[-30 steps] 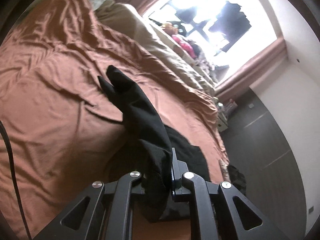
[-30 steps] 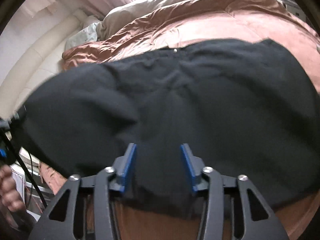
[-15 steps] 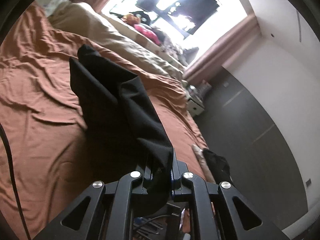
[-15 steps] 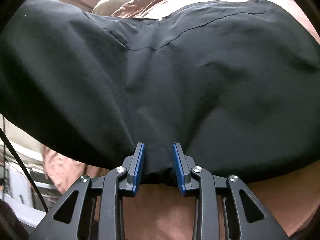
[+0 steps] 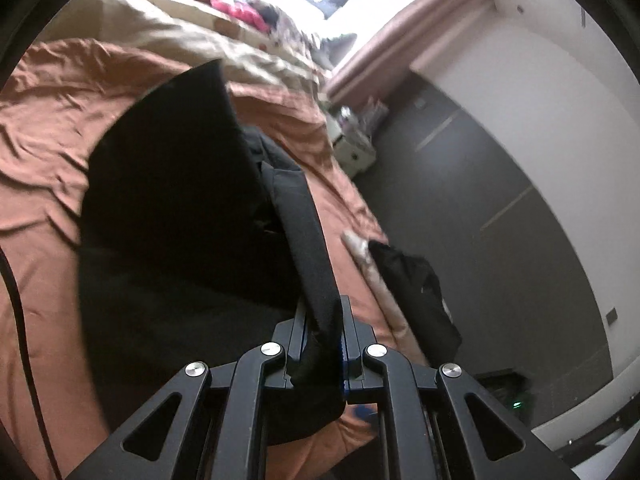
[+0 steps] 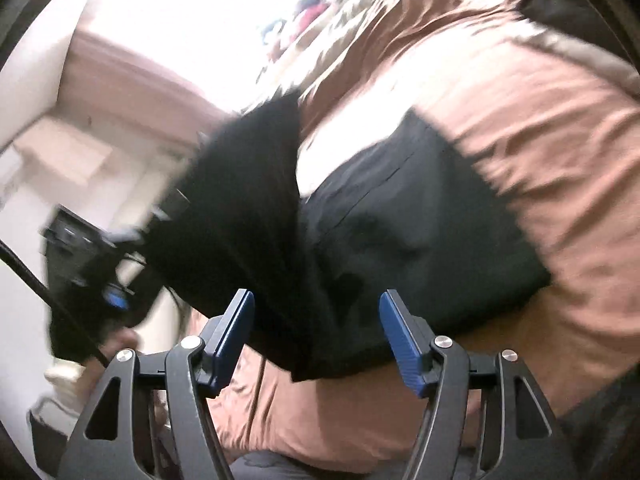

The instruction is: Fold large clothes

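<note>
A large black garment (image 5: 176, 216) hangs over the brown bedsheet (image 5: 48, 128). My left gripper (image 5: 320, 344) is shut on one edge of it and holds that edge up, so the cloth drapes away from the jaws. In the right wrist view the same garment (image 6: 400, 232) lies partly on the bed, with one part lifted at the left. My right gripper (image 6: 316, 328) is open, its blue pads on either side of the garment's near edge, holding nothing.
A beige duvet (image 5: 192, 40) lies along the far side of the bed under a bright window. Another dark garment (image 5: 412, 284) hangs over the bed's right edge. A small white cabinet (image 5: 352, 148) stands by the dark wall. A black cable (image 5: 20, 320) runs along the left.
My right gripper has opened and let go of the garment, and pulled back from it. My left gripper has lifted its edge higher and swung round toward the room's wall side.
</note>
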Motion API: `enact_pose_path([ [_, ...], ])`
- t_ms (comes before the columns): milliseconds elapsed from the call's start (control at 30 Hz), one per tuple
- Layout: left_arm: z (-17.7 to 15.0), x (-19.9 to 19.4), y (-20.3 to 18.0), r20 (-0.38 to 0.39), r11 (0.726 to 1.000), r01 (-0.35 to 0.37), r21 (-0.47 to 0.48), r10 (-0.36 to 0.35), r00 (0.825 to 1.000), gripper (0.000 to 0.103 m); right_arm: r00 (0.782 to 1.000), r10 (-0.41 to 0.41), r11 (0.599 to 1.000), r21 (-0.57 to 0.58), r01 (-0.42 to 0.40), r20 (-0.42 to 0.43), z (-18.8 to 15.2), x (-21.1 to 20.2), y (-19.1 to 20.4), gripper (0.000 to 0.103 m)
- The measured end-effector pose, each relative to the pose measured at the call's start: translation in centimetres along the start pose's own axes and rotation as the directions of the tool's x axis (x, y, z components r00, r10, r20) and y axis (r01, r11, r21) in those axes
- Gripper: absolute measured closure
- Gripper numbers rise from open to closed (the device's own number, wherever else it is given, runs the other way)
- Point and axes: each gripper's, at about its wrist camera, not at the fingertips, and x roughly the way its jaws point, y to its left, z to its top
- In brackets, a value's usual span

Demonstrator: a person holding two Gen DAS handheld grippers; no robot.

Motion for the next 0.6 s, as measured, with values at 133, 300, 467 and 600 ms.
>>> enact_pose_path([
  [133, -2.5, 7.1, -0.7, -0.129, 0.999, -0.034, 0.01, 0.035, 0.991, 0.092, 0.998, -0.049, 0.997, 0.065, 0.046, 0.044, 0.1, -3.7, -4.3, 0.039],
  [300, -5.5, 12.2, -1.3, -0.236, 0.998, -0.064, 0.028, 0.069, 0.969, 0.092, 0.994, -0.101, 0.988, 0.123, 0.094, 0.048, -1.0, -5.5, -7.6, 0.039],
  [467, -6.5, 13.6, -2.6, -0.284, 0.996, -0.056, 0.062, 0.071, 0.956, 0.084, 0.996, -0.088, 0.985, 0.15, 0.084, 0.02, -1.8, -5.6, -8.5, 0.039],
  [600, -6.0, 12.5, -2.3, -0.296, 0.999, -0.005, 0.037, 0.015, 0.955, 0.051, 0.998, -0.06, 0.992, 0.112, 0.06, -0.008, -1.5, -3.4, -8.0, 0.039],
])
